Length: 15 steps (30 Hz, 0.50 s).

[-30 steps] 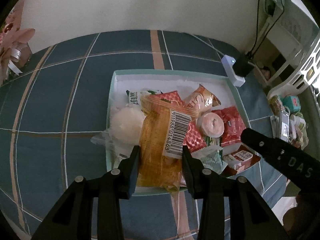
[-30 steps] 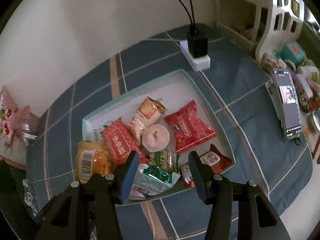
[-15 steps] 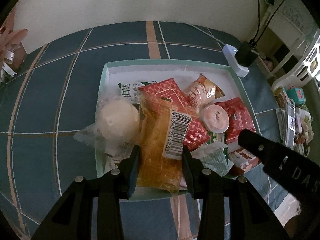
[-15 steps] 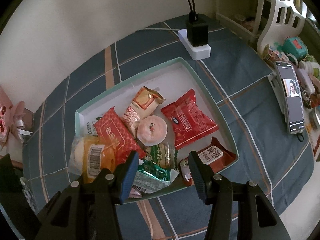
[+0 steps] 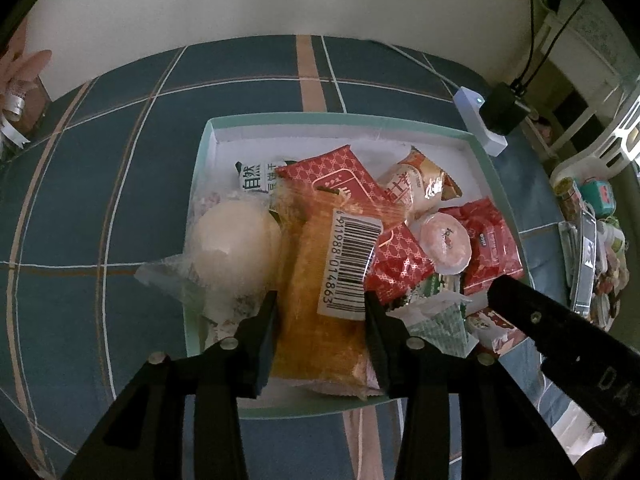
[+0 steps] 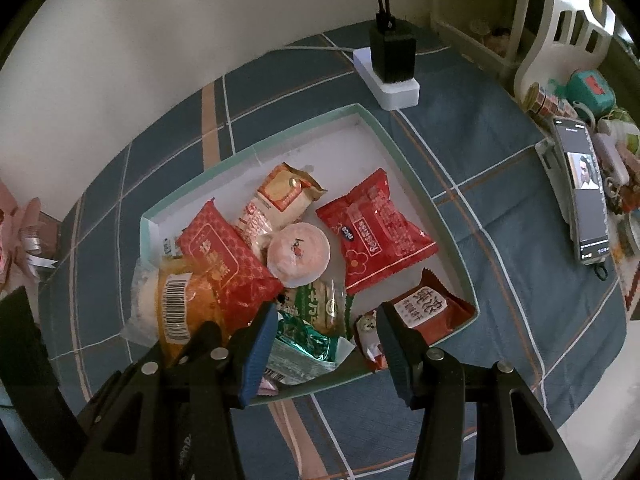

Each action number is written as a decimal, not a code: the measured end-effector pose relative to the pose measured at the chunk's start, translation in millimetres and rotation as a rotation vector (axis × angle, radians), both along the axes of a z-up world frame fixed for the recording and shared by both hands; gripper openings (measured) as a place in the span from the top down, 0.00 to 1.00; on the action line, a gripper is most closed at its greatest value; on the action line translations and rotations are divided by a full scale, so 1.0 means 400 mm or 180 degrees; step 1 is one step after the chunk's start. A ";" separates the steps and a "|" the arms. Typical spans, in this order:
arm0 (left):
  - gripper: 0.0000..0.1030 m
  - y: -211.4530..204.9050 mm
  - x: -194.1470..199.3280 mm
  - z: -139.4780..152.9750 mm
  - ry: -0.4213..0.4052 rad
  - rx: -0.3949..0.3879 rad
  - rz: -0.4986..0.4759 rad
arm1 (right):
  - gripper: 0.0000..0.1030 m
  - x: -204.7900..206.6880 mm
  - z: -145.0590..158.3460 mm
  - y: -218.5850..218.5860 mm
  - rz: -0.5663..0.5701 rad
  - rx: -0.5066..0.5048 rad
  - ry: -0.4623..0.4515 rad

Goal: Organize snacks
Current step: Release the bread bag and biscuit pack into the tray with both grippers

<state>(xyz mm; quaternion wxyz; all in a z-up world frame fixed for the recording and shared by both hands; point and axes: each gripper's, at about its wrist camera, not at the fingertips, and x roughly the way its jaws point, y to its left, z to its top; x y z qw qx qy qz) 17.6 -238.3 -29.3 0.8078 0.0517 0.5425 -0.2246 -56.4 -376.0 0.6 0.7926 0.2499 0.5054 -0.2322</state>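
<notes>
- Lowering the orange cake pack (image 5: 320, 304) into the box (image 5: 202, 160) looks like the step in hand; the left claw (image 5: 320, 308) grips it narrowly by its long sides, label up.
- To do it well, I'd set it flat in the gap at the box's 7 o'clock, beside the white bun (image 5: 236, 240), before letting go; it overlaps the near rim now.
- The right claw (image 6: 326, 320) hangs part open and empty over the green packets (image 6: 308, 336).
- Inside the box: red packs (image 6: 376, 228), a round pink cup (image 6: 298, 254), a gold pack (image 6: 284, 196), all crowded toward 6 o'clock; the far end lies bare.
- It sits on a checked blue bench (image 6: 480, 184).
</notes>
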 end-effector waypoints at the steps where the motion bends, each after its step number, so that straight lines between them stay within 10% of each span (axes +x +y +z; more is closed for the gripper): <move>1: 0.57 0.000 -0.001 0.001 0.0014 0.0002 0.0004 | 0.46 0.000 0.003 0.000 0.0002 -0.0010 -0.0005; 3: 0.43 0.000 -0.001 0.006 0.0041 -0.0013 0.0006 | 0.46 -0.002 0.011 0.002 -0.0009 -0.0026 -0.0020; 15: 0.41 0.042 -0.007 0.070 0.0015 -0.0101 0.0088 | 0.44 -0.016 0.051 0.000 -0.0030 -0.0112 -0.0130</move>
